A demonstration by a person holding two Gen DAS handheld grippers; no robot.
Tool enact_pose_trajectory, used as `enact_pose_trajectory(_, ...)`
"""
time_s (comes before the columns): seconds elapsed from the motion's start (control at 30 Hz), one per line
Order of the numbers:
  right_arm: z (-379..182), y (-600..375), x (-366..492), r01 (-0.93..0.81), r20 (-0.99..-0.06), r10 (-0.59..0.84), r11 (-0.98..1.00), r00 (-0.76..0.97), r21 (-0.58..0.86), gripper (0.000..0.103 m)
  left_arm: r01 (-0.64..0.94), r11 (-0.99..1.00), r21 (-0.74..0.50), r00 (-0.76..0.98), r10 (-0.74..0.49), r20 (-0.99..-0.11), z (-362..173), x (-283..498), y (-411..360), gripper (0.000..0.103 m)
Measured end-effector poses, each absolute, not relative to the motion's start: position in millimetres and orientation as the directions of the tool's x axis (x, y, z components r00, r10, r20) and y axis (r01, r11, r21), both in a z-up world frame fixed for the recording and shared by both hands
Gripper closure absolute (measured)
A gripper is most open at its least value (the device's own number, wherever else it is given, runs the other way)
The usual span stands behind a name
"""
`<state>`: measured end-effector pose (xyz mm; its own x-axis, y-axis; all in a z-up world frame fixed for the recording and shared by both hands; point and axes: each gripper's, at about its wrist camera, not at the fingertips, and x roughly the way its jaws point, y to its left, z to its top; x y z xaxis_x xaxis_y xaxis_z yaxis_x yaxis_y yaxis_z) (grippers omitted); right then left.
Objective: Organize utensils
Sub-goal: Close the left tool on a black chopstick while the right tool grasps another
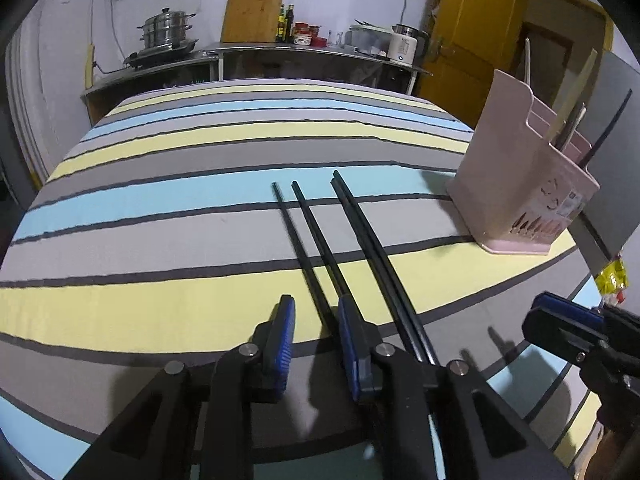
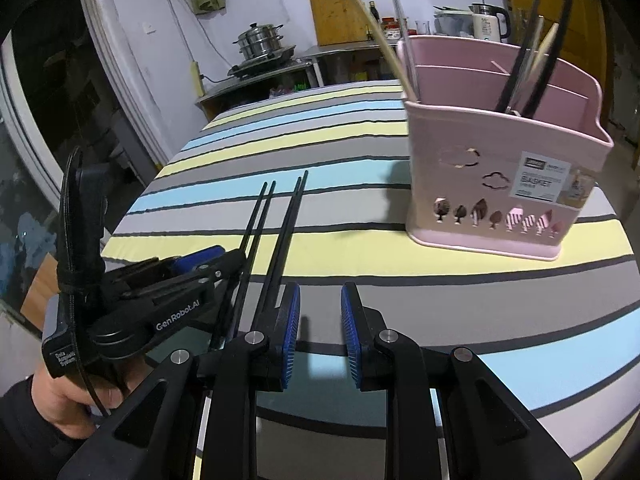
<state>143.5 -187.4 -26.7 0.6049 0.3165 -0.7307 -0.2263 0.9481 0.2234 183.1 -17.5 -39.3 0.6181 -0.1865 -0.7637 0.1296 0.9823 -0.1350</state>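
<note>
Two pairs of black chopsticks lie on the striped tablecloth [image 1: 160, 312]. The left pair [image 1: 320, 240] [image 2: 256, 220] runs with its near ends between the blue pads of my left gripper [image 1: 315, 302] [image 2: 208, 258], which stands open around them without pressing. The right pair [image 1: 370, 240] [image 2: 288, 220] lies just outside the left finger of my right gripper [image 2: 320, 288] [image 1: 560, 316], which is open and empty. A pink utensil basket [image 1: 520, 200] [image 2: 500, 184] stands upright to the right, with pale and black chopsticks in its compartments.
A person's hand [image 2: 60, 400] holds the left gripper. Behind the table is a steel counter [image 1: 280, 50] with a steamer pot [image 1: 166, 28], a wooden cutting board [image 1: 254, 12] and a kettle [image 1: 404, 44]. A yellow packet [image 1: 610, 276] lies at the table's right edge.
</note>
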Motion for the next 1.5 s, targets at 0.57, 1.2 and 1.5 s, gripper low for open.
enact_pose_trajectory(0.57, -58, -143, 208, -0.268, -0.78, 0.326, 0.94, 0.534, 0.209, 0.081, 0.071, 0.98, -0.185, 0.598, -0.19, -0.779, -38, 184, 39, 0.084)
enact_pose_trajectory(1.2, -60, -137, 226, -0.253, -0.801, 0.263, 0.957, 0.538, 0.145, 0.081, 0.064, 0.983, -0.17, 0.62, -0.172, -0.765, -42, 204, 41, 0.084)
enact_pose_trajectory(1.5, -61, -133, 231, -0.242, -0.813, 0.24, 0.962, 0.53, 0.127, 0.081, 0.098, 0.981, -0.165, 0.612, -0.19, -0.768, -41, 208, 43, 0.086)
